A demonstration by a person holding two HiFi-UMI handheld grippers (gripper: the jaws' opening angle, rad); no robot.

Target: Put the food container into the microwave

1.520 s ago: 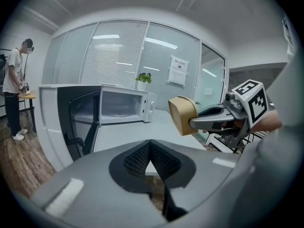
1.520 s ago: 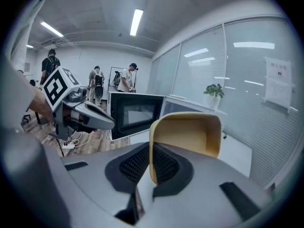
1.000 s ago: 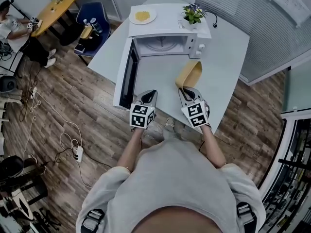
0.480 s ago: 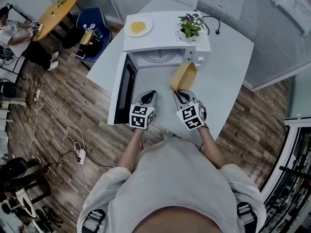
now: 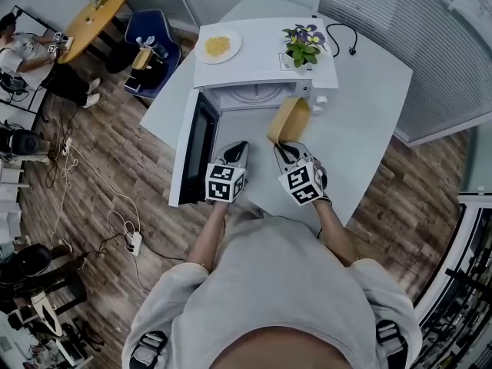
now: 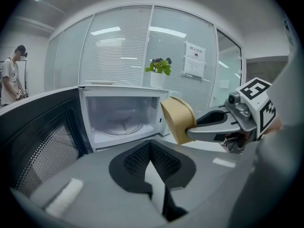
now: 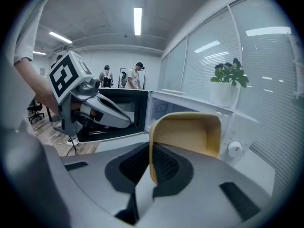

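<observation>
A tan food container [image 5: 287, 120] hangs tilted on its side in front of the microwave [image 5: 261, 60], just right of the open cavity [image 5: 250, 93]. My right gripper [image 5: 286, 148] is shut on the container's near rim [image 7: 151, 163]; its hollow [image 7: 190, 133] faces right in the right gripper view. The microwave door [image 5: 192, 144] stands swung out to the left. My left gripper [image 5: 237, 150] is shut on nothing and points at the cavity [image 6: 118, 120], with the container [image 6: 176, 118] to its right.
A potted plant [image 5: 303, 43] and a plate of yellow food [image 5: 218, 47] sit on top of the microwave. The microwave stands on a grey table [image 5: 361, 114] with a cable [image 5: 338, 37] at the back. A yellow table, a blue chair and people are off to the far left.
The right gripper has carried the container slightly forward, closer to the microwave front. The left gripper has hardly moved. The head view has shifted a little.
</observation>
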